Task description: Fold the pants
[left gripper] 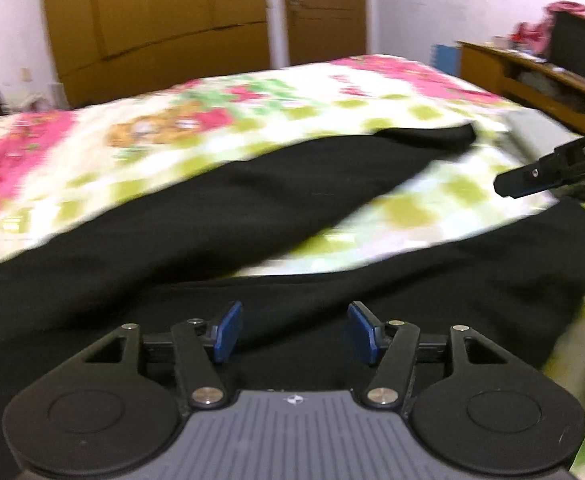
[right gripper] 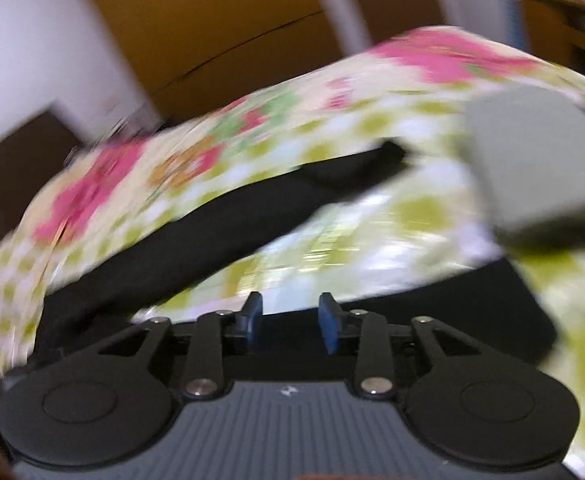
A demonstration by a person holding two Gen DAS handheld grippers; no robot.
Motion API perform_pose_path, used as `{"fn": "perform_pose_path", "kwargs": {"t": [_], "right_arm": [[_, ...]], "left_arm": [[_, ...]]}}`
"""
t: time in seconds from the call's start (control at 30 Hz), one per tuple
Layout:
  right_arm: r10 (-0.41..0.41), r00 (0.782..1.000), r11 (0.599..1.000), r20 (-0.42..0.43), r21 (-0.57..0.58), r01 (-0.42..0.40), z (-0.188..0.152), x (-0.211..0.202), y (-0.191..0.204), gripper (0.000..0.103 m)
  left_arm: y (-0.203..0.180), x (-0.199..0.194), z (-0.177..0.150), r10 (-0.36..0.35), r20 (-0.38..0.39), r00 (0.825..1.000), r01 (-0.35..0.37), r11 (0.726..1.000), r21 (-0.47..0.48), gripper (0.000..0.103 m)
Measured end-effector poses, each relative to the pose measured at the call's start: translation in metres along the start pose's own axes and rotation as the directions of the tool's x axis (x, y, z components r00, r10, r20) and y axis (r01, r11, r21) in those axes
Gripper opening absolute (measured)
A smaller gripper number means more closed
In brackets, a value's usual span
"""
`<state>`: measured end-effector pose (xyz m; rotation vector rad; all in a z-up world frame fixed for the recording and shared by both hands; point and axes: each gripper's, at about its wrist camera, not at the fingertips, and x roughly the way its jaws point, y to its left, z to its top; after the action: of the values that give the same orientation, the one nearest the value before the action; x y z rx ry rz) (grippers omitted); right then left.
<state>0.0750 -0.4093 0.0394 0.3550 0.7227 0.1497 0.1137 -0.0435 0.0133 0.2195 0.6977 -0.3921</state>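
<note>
Black pants (left gripper: 252, 200) lay spread beneath and ahead of both grippers, legs splayed apart on the flowered bed (left gripper: 212, 92). Neither held cloth: the left gripper (left gripper: 294, 332) stood wide, the right gripper (right gripper: 290, 320) narrower, both empty. Folding looked barely begun; next, grasping one leg to lay over the other.

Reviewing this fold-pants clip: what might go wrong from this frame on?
1. The black pants lie with legs splayed apart on the floral bedspread; a fold now would likely come out crooked.
2. The left gripper and right gripper both look open and empty, and both views are blurred, so a hurried grab may also pinch the bedspread.
</note>
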Motion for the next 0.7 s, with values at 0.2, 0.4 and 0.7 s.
{"fn": "perform_pose_path", "kwargs": {"t": [0.2,0.4,0.7], "right_arm": [[0.064,0.985,0.951,-0.158,-0.29,-0.108,0.039,0.114,0.086,0.034],[0.094,0.952,0.821,-0.292,-0.518,-0.24,0.08,0.227,0.163,0.034],[0.041,0.92,0.735,-0.389,-0.612,-0.292,0.11,0.337,0.215,0.041]], "left_arm": [[0.13,0.01,0.012,0.184,-0.022,0.983,-0.185,0.982,-0.038,0.077],[0.236,0.051,0.034,0.299,-0.083,0.95,-0.301,0.953,-0.01,0.081],[0.335,0.115,0.031,0.286,-0.248,0.926,-0.328,0.932,-0.15,0.081]]}}
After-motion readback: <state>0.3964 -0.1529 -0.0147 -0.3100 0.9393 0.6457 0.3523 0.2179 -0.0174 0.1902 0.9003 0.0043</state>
